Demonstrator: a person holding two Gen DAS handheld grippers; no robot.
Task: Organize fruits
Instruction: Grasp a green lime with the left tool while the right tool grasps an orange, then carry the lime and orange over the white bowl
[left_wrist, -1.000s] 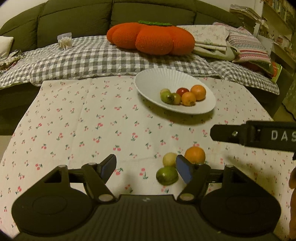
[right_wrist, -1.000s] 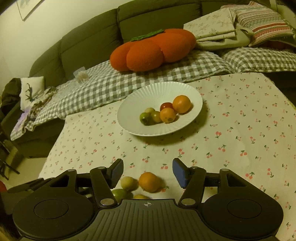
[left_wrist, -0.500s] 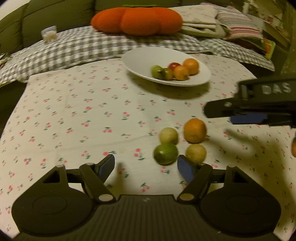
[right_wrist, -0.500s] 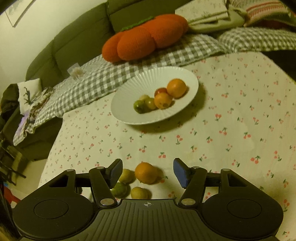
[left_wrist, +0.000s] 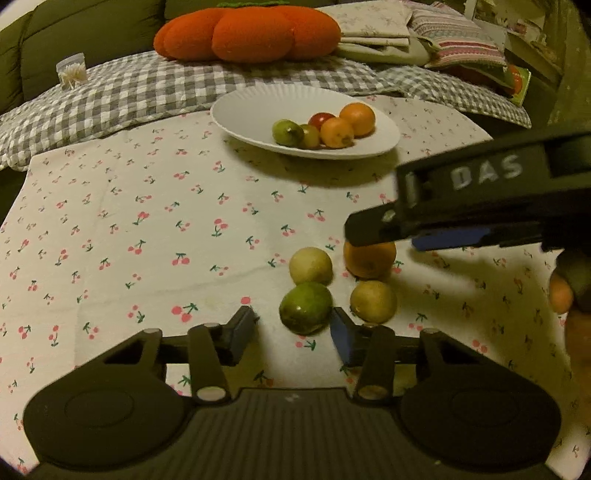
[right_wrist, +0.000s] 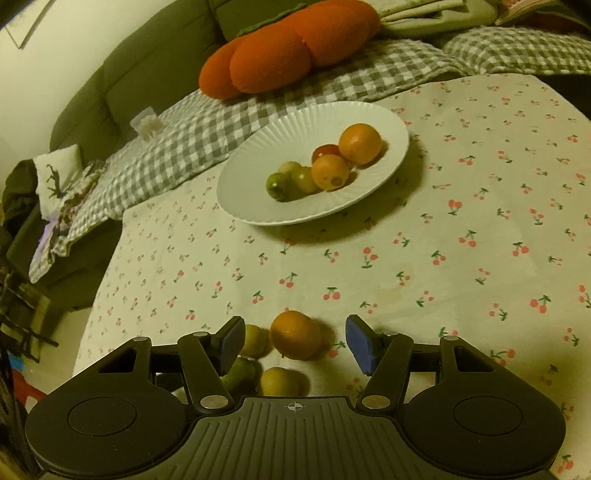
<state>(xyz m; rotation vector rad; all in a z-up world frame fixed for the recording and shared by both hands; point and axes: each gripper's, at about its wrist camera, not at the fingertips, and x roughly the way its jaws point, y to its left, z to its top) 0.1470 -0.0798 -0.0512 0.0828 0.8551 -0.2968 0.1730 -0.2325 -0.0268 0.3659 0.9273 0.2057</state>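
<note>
Five fruits already lie in the white plate (left_wrist: 243, 110) in the upper middle of the frame. Four remain on the worktop (left_wrist: 147, 221) below it: an orange (left_wrist: 369, 264), two yellowish fruits and a green fruit (left_wrist: 306, 307). The left tool (left_wrist: 293, 328) has just been narrowing around the green fruit, pads not yet touching; the right tool (right_wrist: 295, 341) is spread around the orange.
</note>
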